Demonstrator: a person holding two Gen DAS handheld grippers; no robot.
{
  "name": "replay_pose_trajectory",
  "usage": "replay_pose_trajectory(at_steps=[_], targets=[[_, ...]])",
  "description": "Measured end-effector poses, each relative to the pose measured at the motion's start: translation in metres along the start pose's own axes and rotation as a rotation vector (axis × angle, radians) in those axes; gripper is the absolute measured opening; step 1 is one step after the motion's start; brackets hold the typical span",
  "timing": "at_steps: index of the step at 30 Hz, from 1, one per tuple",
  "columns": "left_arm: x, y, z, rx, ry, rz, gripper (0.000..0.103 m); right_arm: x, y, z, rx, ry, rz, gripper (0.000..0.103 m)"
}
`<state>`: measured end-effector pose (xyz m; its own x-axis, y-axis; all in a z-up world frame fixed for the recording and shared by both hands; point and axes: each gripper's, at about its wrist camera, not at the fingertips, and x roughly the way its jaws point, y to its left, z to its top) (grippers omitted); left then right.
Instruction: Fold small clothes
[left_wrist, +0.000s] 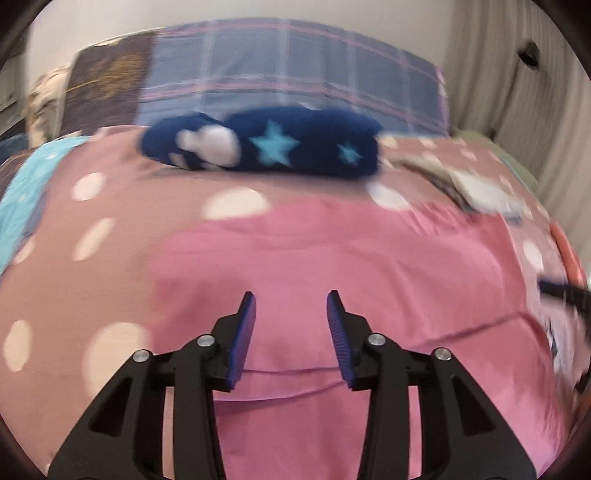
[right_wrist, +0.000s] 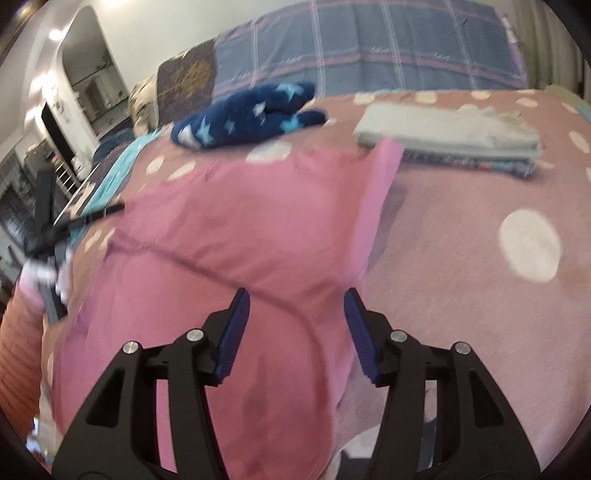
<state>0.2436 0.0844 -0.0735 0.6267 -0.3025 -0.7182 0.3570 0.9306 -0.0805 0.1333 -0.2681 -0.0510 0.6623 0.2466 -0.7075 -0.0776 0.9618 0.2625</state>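
Note:
A pink garment (left_wrist: 332, 258) lies spread on the dotted pink bedspread (left_wrist: 92, 229). My left gripper (left_wrist: 291, 295) hovers over its near part, jaws open, nothing between the blue pads. In the right wrist view the same pink garment (right_wrist: 240, 229) has one edge folded up towards the back right, and a dark seam curves across it. My right gripper (right_wrist: 296, 291) stands open above that seam, its pads clear of the cloth. The left gripper (right_wrist: 48, 229) shows blurred at the left edge of that view.
A navy fleece piece with light blue stars (left_wrist: 266, 144) lies at the back of the bed. A folded stack of pale clothes (right_wrist: 450, 136) sits at the back right. A blue plaid cover (left_wrist: 288, 74) rises behind, with a curtain (left_wrist: 517, 92) to the right.

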Motion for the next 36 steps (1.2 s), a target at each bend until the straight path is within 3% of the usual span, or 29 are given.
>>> replay_pose_trajectory(at_steps=[2,4,7,9,10,11,12,13,14,16,18,20,22,23,24,26,28,30,31,33,34,36], targets=[[0.023,-0.016,-0.011,0.022,0.056,0.008,0.049,0.006,-0.016,0.016,0.060,-0.010,-0.015,0.054],[0.029,-0.032,-0.015,0.092,0.056,0.087,0.050,0.018,-0.035,0.032,0.134,0.007,-0.011,0.054],[0.029,-0.029,-0.016,0.067,0.055,0.075,0.050,0.046,-0.068,0.058,0.283,0.044,0.038,0.054],[0.028,-0.025,-0.016,0.052,0.057,0.061,0.050,0.066,-0.084,0.073,0.373,0.042,0.122,0.055],[0.028,-0.025,-0.016,0.055,0.056,0.064,0.050,0.075,-0.088,0.078,0.406,0.051,0.151,0.050],[0.027,-0.027,-0.017,0.061,0.055,0.071,0.050,0.084,-0.090,0.081,0.439,0.064,0.161,0.033],[0.027,-0.027,-0.017,0.066,0.054,0.076,0.050,0.084,-0.088,0.083,0.449,0.066,0.140,0.006],[0.027,-0.027,-0.017,0.069,0.053,0.080,0.051,0.077,-0.083,0.084,0.447,0.039,0.089,0.004],[0.027,-0.028,-0.017,0.071,0.053,0.081,0.051,0.063,-0.073,0.085,0.411,-0.010,0.003,0.004],[0.030,-0.027,-0.015,0.069,0.056,0.080,0.051,0.052,-0.061,0.086,0.319,-0.071,-0.093,0.005],[0.030,-0.027,-0.015,0.067,0.056,0.079,0.051,0.071,-0.063,0.085,0.244,-0.018,-0.209,0.006],[0.030,-0.028,-0.015,0.069,0.056,0.081,0.051,0.098,-0.074,0.080,0.205,0.067,-0.249,0.010],[0.030,-0.027,-0.014,0.067,0.056,0.079,0.051,0.092,-0.079,0.075,0.219,0.023,-0.206,0.011],[0.030,-0.026,-0.014,0.064,0.057,0.076,0.052,0.084,-0.078,0.075,0.228,0.001,-0.216,0.014],[0.030,-0.025,-0.014,0.060,0.058,0.070,0.052,0.074,-0.074,0.075,0.227,-0.020,-0.241,0.023],[0.030,-0.024,-0.014,0.054,0.058,0.063,0.052,0.050,-0.053,0.071,0.168,-0.070,-0.246,0.026],[0.031,-0.024,-0.013,0.055,0.058,0.064,0.052,0.029,-0.027,0.060,0.091,-0.092,-0.127,0.026],[0.030,-0.024,-0.013,0.052,0.057,0.060,0.052,0.021,0.003,0.038,0.002,-0.044,0.029,0.026],[0.029,-0.023,-0.013,0.046,0.055,0.052,0.052,0.026,0.013,0.027,-0.035,0.004,0.041,0.027],[0.020,-0.016,-0.012,0.001,0.050,0.025,0.052,0.051,0.013,-0.003,-0.090,0.092,-0.112,0.026],[0.011,-0.011,-0.013,-0.044,0.040,0.013,0.052,0.060,0.004,-0.015,-0.113,0.066,-0.120,0.022],[-0.014,0.002,-0.020,-0.114,0.007,-0.027,0.052,0.053,-0.019,-0.011,0.000,0.041,-0.029,0.018]])
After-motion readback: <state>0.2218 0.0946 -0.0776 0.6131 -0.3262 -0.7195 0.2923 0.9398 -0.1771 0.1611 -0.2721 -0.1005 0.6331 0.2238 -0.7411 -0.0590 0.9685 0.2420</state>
